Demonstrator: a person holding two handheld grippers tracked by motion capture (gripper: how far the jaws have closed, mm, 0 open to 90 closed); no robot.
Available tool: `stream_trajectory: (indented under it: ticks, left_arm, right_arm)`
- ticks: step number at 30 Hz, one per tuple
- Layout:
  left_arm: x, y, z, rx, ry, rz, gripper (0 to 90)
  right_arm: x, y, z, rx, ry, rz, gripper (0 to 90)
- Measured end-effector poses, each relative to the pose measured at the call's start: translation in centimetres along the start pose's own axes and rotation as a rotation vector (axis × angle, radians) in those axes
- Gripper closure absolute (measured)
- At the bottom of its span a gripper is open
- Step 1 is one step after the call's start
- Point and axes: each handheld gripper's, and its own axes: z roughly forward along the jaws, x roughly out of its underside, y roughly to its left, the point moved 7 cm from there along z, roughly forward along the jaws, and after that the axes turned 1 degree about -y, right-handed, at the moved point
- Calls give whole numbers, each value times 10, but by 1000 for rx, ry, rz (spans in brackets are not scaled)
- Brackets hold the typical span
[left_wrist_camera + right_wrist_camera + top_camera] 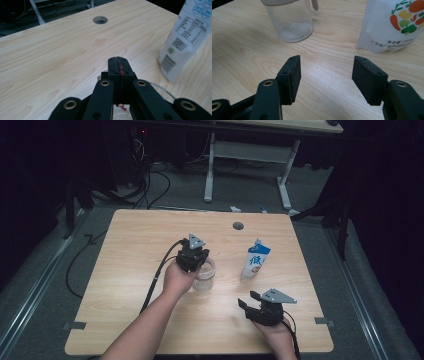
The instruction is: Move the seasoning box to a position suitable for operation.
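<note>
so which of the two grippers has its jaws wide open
The right gripper, low at the table's near right edge: its jaws stand wide apart over bare wood. The left gripper, above the clear jar, has its jaws pressed together.

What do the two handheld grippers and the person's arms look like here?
Both the left gripper and right gripper are black, each topped by a grey three-cornered plate and trailing a black cable. The right gripper's pads are flat and rectangular. The left gripper carries a red streak. The forearms are bare, with no sleeves.
</note>
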Motion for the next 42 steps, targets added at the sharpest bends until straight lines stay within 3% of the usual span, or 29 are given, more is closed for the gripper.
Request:
stream_trajectory:
  ticks: [8, 22, 25, 26, 27, 30, 31, 32, 33, 34, 35, 36, 38, 42]
  left_arm:
    - [9, -6, -13, -9, -13, 2, 900]
    - [30, -18, -47, -12, -21, -39, 900]
    - [25, -15, -62, -25, -82, -37, 899]
    - [25, -15, -62, -25, -82, -37, 897]
    - [26, -10, -72, -40, -111, -32, 888]
    - [33, -4, -79, -66, -118, -22, 857]
    - [44, 3, -85, -86, -111, -24, 849]
    - [44, 3, -85, -86, -111, -24, 839]
    - [59, 10, -87, -104, -95, -31, 832]
    - [59, 10, -87, -104, -95, -31, 833]
    - [74, 15, -86, -95, -71, -48, 832]
    - [74, 15, -86, -95, -71, -48, 832]
    - [96, 18, -78, -88, -49, -65, 856]
    - [109, 17, -68, -72, -33, -76, 898]
  right_arm:
    - [0, 1, 0, 0, 0, -3, 406]
    - [0, 4, 1, -6, 2, -15, 405]
    - [1, 4, 2, -6, 8, -19, 404]
    - [1, 4, 2, -6, 8, -19, 404]
    - [1, 5, 3, -7, 11, -21, 403]
    - [1, 6, 3, -6, 11, -21, 403]
    - [2, 6, 4, -6, 15, -25, 403]
    - [2, 6, 4, -6, 15, -25, 403]
    - [2, 7, 4, -5, 18, -28, 403]
    - [2, 7, 5, -6, 18, -29, 403]
    - [2, 8, 5, -7, 19, -31, 403]
    - [2, 8, 5, -7, 19, -31, 403]
    - [2, 10, 6, -5, 15, -36, 406]
    - [2, 12, 6, 1, 14, -41, 411]
